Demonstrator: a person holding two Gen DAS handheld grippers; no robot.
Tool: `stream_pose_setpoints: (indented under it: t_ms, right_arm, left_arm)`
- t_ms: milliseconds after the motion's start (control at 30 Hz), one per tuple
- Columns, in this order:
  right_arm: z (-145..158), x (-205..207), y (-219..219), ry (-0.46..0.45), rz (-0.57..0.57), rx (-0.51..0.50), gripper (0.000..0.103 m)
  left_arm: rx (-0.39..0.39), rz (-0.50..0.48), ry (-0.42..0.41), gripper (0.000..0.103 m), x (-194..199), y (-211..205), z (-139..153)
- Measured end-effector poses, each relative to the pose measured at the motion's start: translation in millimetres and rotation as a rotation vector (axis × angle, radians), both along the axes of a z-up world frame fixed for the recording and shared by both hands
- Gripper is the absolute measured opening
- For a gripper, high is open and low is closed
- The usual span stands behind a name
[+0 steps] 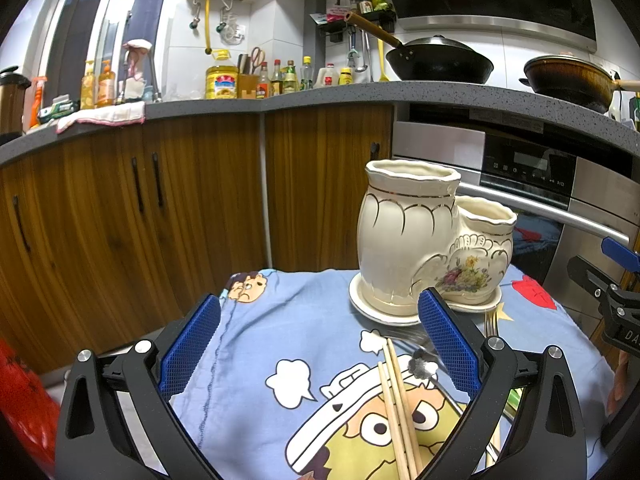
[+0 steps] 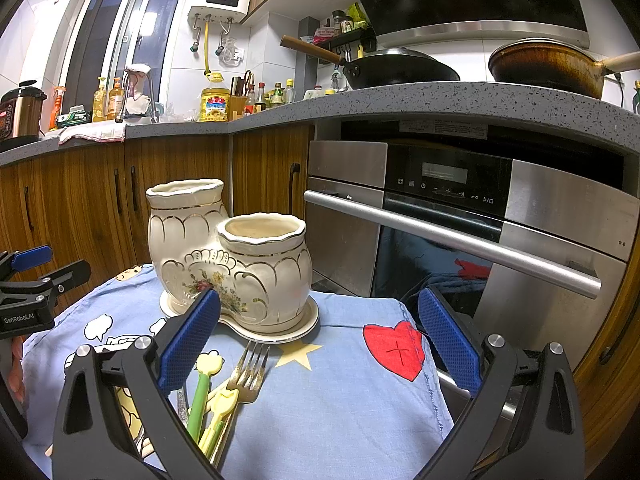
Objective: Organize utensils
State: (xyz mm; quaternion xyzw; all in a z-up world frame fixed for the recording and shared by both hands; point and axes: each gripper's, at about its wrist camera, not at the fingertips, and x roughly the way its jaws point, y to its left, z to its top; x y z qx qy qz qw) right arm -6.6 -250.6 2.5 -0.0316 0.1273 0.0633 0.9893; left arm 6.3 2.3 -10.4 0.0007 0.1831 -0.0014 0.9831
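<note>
A cream ceramic double-pot utensil holder stands on its saucer at the far side of a small table with a blue cartoon cloth; it also shows in the right wrist view. Both pots look empty. Wooden chopsticks and a metal spoon lie between my left gripper's fingers. My left gripper is open and empty above the cloth. A metal fork and green and yellow plastic utensils lie near the left finger of my right gripper, which is open and empty.
Wooden cabinets and a steel oven stand just behind the table. The worktop above holds a wok, a pot and bottles. The cloth's right edge drops off near the oven.
</note>
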Motion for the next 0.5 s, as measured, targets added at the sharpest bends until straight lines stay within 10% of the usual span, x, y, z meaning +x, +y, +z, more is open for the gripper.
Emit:
stream_pose_setpoints:
  t_ms: [500]
  right_arm:
    - [-0.1, 0.1, 0.0, 0.001, 0.0, 0.0, 0.098]
  left_arm:
    - [-0.001, 0.0, 0.002, 0.098, 0.5, 0.1, -0.1]
